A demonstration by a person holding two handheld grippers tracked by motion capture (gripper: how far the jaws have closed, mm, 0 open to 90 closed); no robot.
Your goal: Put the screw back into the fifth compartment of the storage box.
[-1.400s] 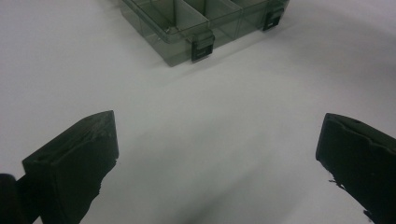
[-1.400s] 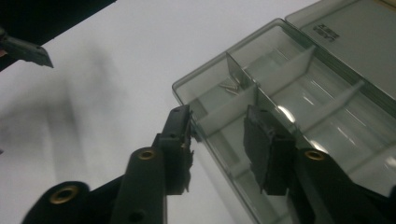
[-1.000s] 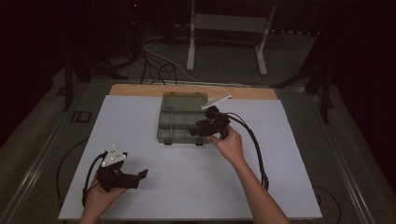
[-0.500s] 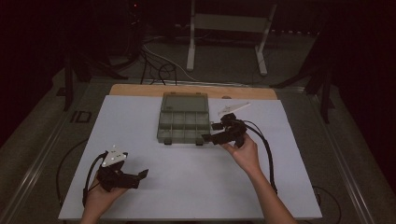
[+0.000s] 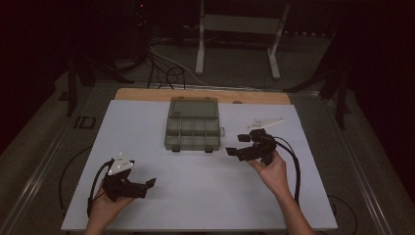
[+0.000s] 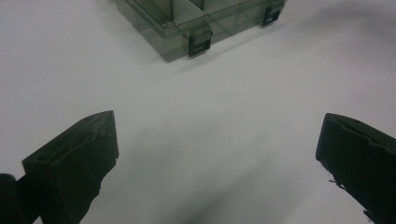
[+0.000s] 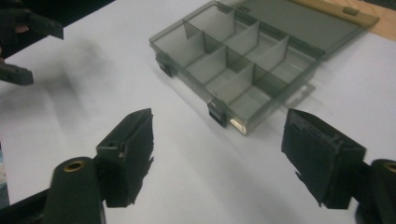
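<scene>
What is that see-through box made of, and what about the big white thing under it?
The box looks like smoky, glossy clear plastic: the dividers show through its walls and one corner glints. The white sheet looks like matte board or paper, smooth with soft shadows; which one is unclear. Beyond its far edge, the table looks like wood.

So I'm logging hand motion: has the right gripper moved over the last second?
Yes. The right gripper has pulled off the organizer box, to its right and nearer the person, jaws open.

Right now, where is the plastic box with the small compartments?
In the high view the plastic box lies open on the far middle of the white table, just left of the right hand-held gripper.
</scene>
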